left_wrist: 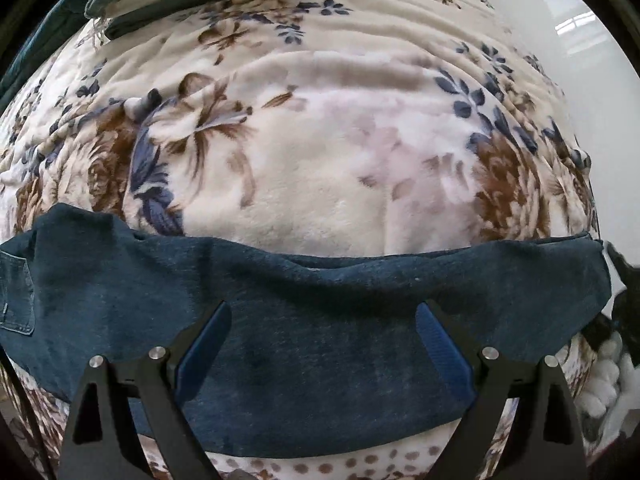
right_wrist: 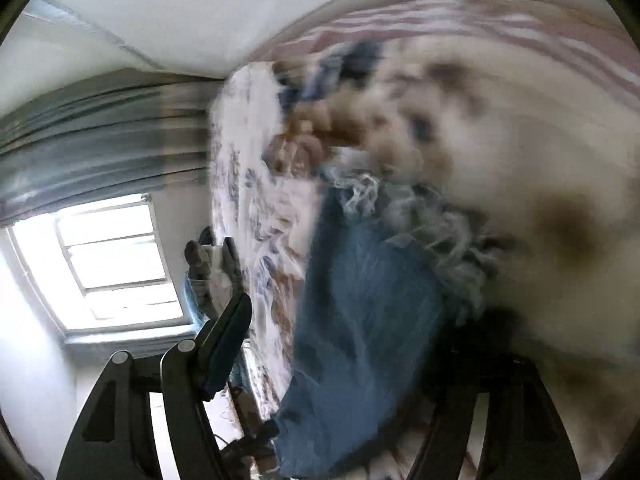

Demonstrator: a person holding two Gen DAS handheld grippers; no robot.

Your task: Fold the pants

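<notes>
Pants (left_wrist: 320,360) of dark blue denim lie across the near edge of the bed's floral blanket (left_wrist: 340,160), under the left tongs (left_wrist: 323,364), whose blue pads stand wide apart, while blur and cloth hide whether the right tongs (right_wrist: 340,344) are apart or clamped.

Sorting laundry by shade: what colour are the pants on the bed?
Dark blue denim pants, lying on the floral blanket; clearest in the left wrist view.
</notes>
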